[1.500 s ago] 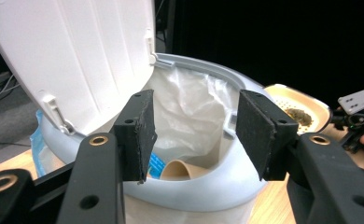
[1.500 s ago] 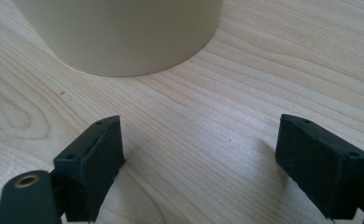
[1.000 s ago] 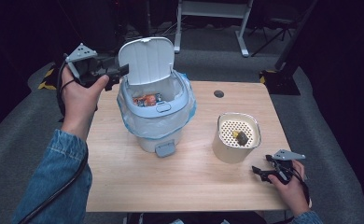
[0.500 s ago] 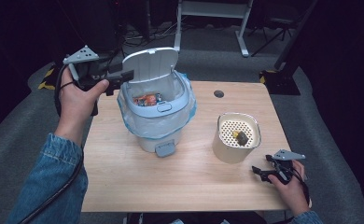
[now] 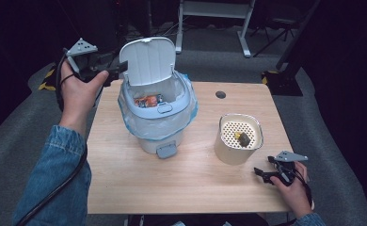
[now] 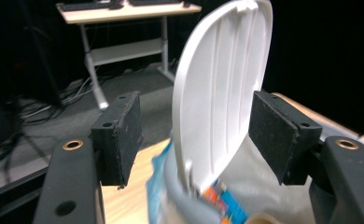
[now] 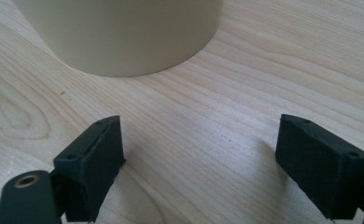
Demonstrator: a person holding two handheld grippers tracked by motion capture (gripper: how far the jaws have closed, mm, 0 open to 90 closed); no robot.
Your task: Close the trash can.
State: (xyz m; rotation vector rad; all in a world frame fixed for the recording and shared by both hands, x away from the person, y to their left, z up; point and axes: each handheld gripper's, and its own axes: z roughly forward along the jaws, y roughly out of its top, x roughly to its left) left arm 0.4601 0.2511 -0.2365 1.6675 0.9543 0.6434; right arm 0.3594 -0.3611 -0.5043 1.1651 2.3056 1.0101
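Standing at the table's [image 5: 125,188] left half: white bin [image 5: 159,123] with blue liner, lid [image 5: 147,61] raised upright, wrappers inside. Left gripper [image 6: 196,128] at the lid's edge; lid between its fingers, right pad at the lid's face, left pad clear, fingers just been opening, wide. Right gripper [image 5: 266,173] resting low at the table's near right corner, fingers wide, nothing between them. Beige cup [image 5: 238,139] with perforated top, just beyond the right gripper, a dark scrap on top.
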